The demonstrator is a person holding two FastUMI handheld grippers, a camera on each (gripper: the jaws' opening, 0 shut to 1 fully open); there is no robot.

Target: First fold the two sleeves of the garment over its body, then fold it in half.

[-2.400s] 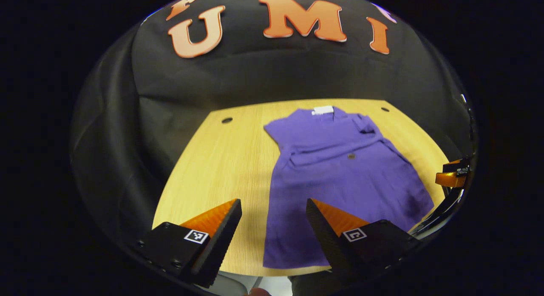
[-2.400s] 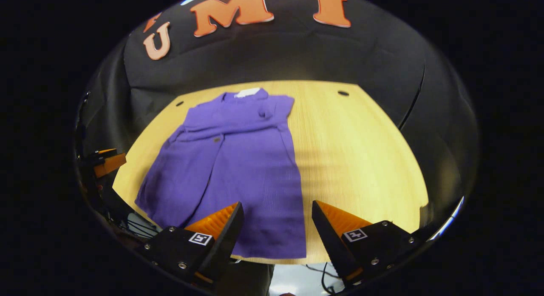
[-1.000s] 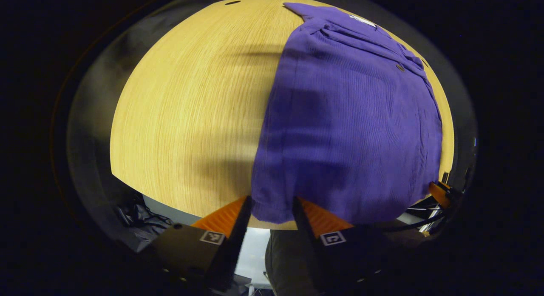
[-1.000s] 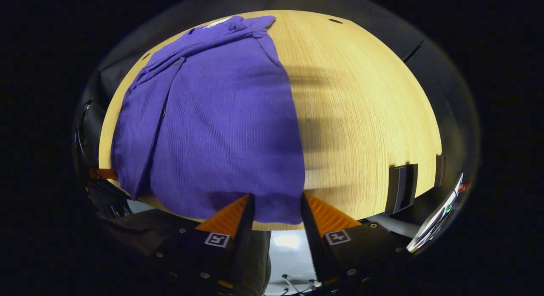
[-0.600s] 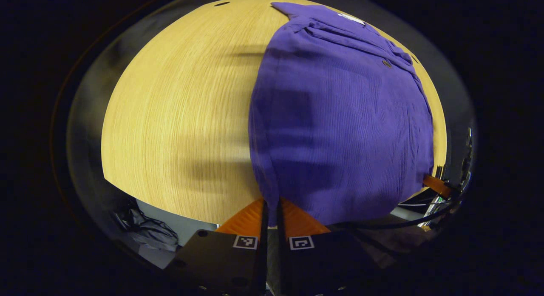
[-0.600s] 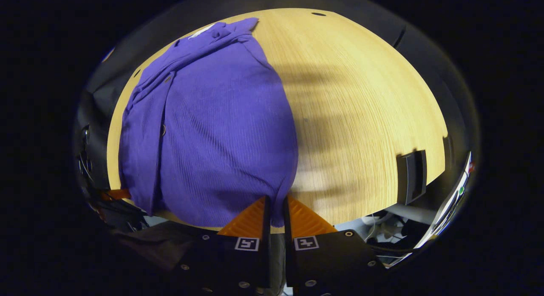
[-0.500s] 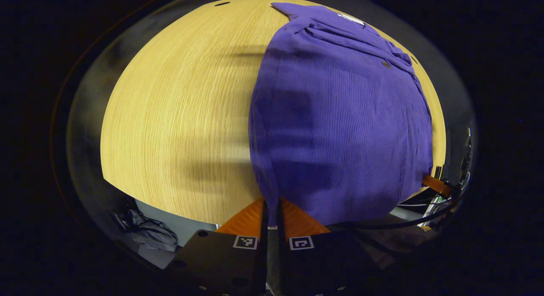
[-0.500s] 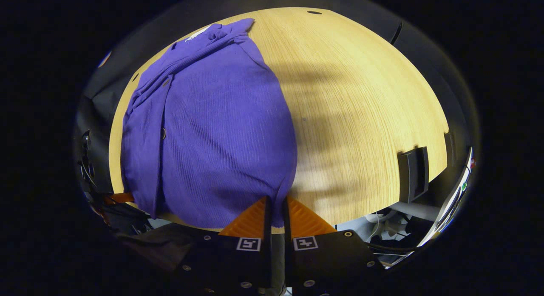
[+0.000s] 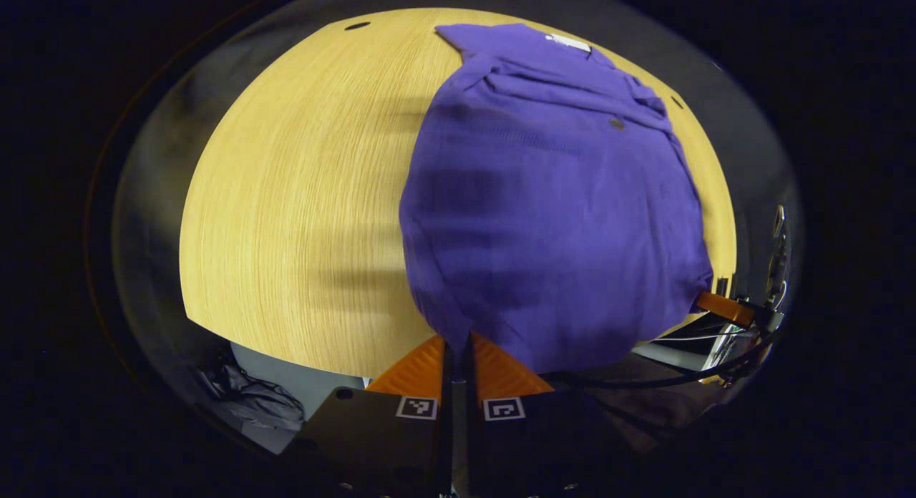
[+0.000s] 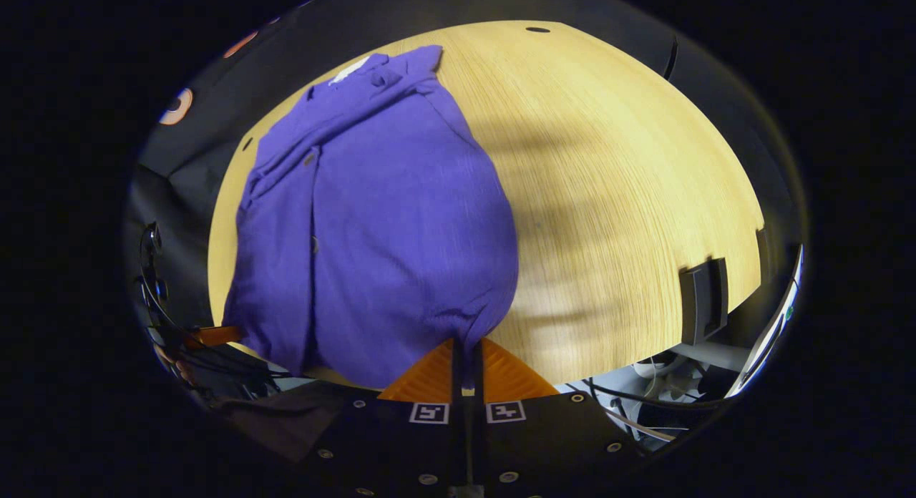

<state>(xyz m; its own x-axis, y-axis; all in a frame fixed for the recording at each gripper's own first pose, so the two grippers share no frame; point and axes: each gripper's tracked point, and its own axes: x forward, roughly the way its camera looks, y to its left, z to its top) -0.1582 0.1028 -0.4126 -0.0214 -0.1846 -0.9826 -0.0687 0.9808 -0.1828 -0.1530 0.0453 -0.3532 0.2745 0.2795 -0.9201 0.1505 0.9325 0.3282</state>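
Since the frame half a second earlier, the near hem of the purple garment (image 9: 551, 219) had risen off the wooden table (image 9: 300, 197) and the cloth bulged upward, while both grippers remained clamped on it. The table carried the garment along its length, collar end at the far edge and hem end at the near edge, with bare wood to one side. The garment lay with both sleeves already folded across its body; in the right gripper view the same garment (image 10: 379, 219) showed a lengthwise fold line with small buttons along it. The left gripper (image 9: 456, 348) had its fingers pressed together on one near hem corner. The right gripper (image 10: 466, 351) had its fingers pressed together on the other near hem corner, the cloth puckered at the grip. A white neck label (image 9: 569, 43) sat at the collar.
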